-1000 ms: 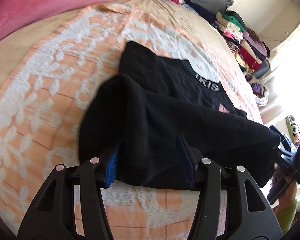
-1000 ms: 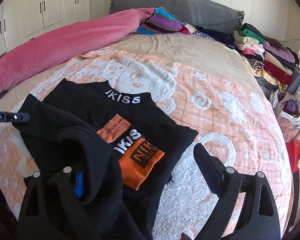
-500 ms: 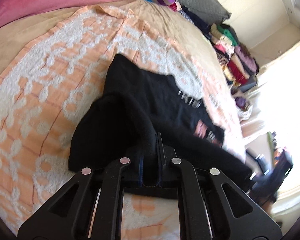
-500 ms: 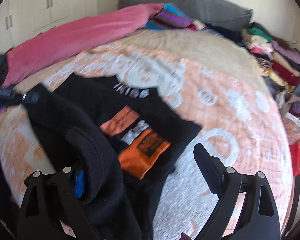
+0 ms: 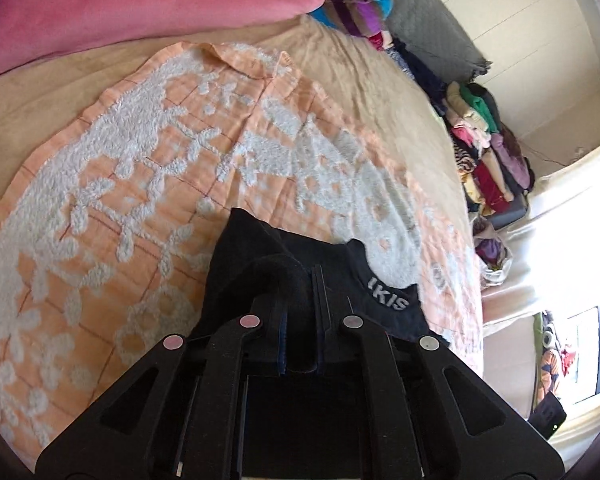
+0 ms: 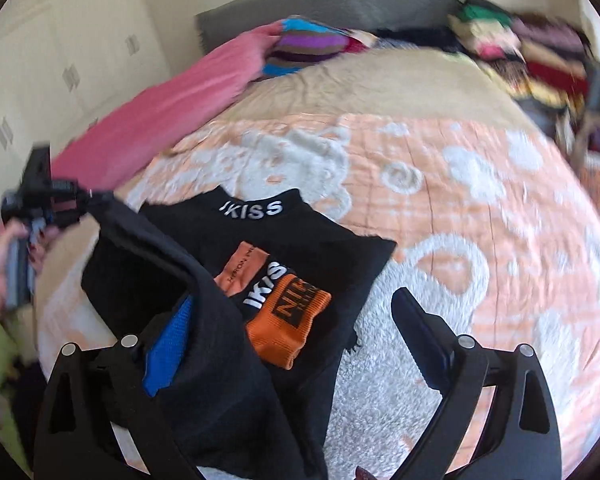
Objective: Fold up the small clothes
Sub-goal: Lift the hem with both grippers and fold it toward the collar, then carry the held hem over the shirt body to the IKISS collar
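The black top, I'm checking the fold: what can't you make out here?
- Left wrist view: black top, its lower half hidden behind the left claw.
- Right wrist view: the hem, cut off by the bottom edge under the right claw.
- Right wrist view: clothes pile, motion-blurred.

Your left gripper (image 5: 302,316) sits at 6 o'clock in its own view, over the near edge of the top (image 5: 320,272), which lies on the towel (image 5: 148,184). The towel lies on the bed (image 5: 360,80). Beyond it, at 12 o'clock, you have the bolster (image 5: 140,4), with the headboard cushion (image 5: 416,28) at 1 o'clock. The clothes pile (image 5: 488,160) runs along the bed's edge at 3 o'clock.

From your right gripper (image 6: 296,332), the top (image 6: 284,248) lies ahead at 11 o'clock, a fold draped over the left finger (image 6: 168,344). Your left gripper (image 6: 92,200) is at 9 o'clock, and the cupboards (image 6: 60,64) at 10 o'clock behind the bolster (image 6: 172,108).
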The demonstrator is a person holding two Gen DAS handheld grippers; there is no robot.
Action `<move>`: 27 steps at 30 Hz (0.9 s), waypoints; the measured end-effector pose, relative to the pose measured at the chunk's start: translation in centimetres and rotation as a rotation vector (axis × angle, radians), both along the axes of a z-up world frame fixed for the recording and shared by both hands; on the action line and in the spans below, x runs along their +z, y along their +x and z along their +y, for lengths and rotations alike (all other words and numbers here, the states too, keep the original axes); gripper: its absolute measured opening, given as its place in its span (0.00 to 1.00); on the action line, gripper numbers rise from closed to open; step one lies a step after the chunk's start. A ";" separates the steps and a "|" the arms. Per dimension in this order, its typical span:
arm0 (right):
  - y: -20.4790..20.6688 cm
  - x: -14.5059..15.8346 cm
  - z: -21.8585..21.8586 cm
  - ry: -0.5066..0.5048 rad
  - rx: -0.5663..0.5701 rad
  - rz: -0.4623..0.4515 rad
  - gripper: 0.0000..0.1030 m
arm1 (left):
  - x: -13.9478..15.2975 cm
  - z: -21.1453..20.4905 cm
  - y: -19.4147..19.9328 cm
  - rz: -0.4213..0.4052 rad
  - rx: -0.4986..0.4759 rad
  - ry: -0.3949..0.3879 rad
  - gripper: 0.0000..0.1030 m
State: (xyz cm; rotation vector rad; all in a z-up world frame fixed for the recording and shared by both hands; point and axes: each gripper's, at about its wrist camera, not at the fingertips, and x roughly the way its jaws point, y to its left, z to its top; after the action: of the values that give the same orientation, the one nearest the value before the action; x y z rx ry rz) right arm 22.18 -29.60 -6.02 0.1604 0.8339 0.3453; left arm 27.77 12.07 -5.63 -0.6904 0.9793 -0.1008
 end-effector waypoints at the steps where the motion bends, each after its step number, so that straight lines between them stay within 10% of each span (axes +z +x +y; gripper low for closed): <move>1: 0.1 -0.1 -0.6 0.011 -0.026 0.000 0.91 | -0.5 0.1 0.4 0.014 0.007 0.002 0.03; 8: -0.5 0.9 -3.3 -0.019 -0.184 -0.067 0.91 | -3.9 1.1 1.5 0.063 0.061 -0.040 0.03; 16: -2.5 1.8 5.2 -0.141 0.218 -0.162 0.93 | -3.3 0.8 0.8 0.015 0.039 -0.048 0.09; 18: -3.2 0.5 8.3 -0.249 0.314 -0.156 0.93 | -2.8 0.7 0.1 -0.005 0.029 -0.057 0.23; 24: -3.2 -4.3 12.0 -0.454 0.363 -0.116 0.92 | -0.4 0.6 -2.9 -0.090 -0.002 0.081 0.39; 26: -3.0 -5.2 11.7 -0.519 0.313 -0.113 0.78 | -0.1 0.6 -3.9 -0.107 -0.020 0.150 0.39; 27: -2.4 -5.4 11.0 -0.505 0.289 -0.090 0.49 | 0.0 0.5 -4.3 -0.112 -0.032 0.189 0.39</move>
State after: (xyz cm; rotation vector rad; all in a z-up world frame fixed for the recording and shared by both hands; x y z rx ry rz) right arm 19.79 -18.57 -11.41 -0.4470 0.8319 0.3984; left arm 23.51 12.53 -5.64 -0.4911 0.8801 -0.0730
